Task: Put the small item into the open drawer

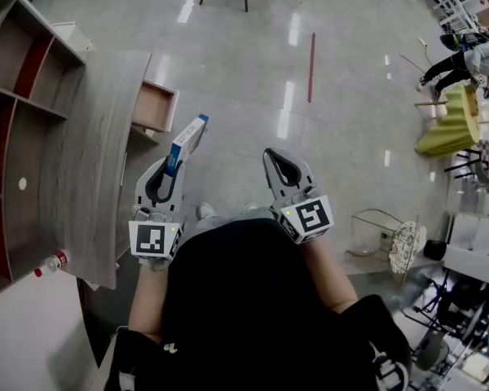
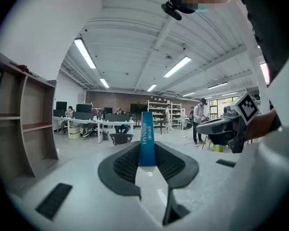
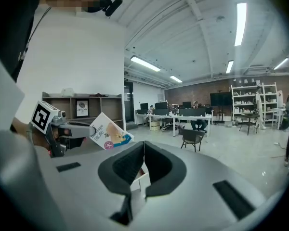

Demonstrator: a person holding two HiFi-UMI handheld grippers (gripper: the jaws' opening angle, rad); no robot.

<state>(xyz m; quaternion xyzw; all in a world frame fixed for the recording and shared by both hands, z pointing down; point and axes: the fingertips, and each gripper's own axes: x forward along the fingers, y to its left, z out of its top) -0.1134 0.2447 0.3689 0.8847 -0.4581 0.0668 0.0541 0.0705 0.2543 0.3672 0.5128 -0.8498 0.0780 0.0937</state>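
Your left gripper point(image 1: 170, 171) is clenched on the lower end of a flat blue-and-white cardboard box point(image 1: 188, 141). The left gripper view shows the blue spine of the box standing upright between the two black ribbed pads point(image 2: 126, 163), which press on it from either side. In the head view you hold the box in the air over the glossy grey floor point(image 1: 244, 63), its far end tipped toward the open light-wood drawer point(image 1: 151, 108). The box is near the drawer's front corner but outside it. The drawer stands pulled out from beneath the grey wood-grain tabletop point(image 1: 98, 177), beside a shelf unit of brown compartments point(image 1: 16, 96).

Your right gripper point(image 1: 272, 155) rides level with the left, apart from the box. Its own view shows its jaws pressed together with nothing between them. A clear plastic bottle with a red label point(image 1: 50, 263) lies by the near edge of the tabletop.
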